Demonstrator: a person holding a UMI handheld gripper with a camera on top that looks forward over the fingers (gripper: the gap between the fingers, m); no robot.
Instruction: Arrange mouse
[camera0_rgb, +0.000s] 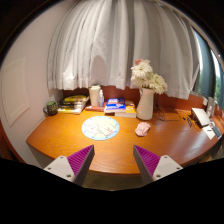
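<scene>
A small pink mouse (142, 128) lies on the wooden desk (115, 148), right of a round light-blue mouse pad (100, 127). My gripper (113, 162) is open and empty, with its purple pads (80, 159) wide apart, hovering over the desk's near edge. The mouse and the pad are well beyond the fingers, the pad roughly ahead of the left finger and the mouse ahead of the right finger.
A white vase with flowers (146, 98) stands behind the mouse. Books (72, 102), a white box (95, 96) and a blue item (115, 104) line the back under white curtains (120, 45). More items (203, 118) sit at the desk's right end.
</scene>
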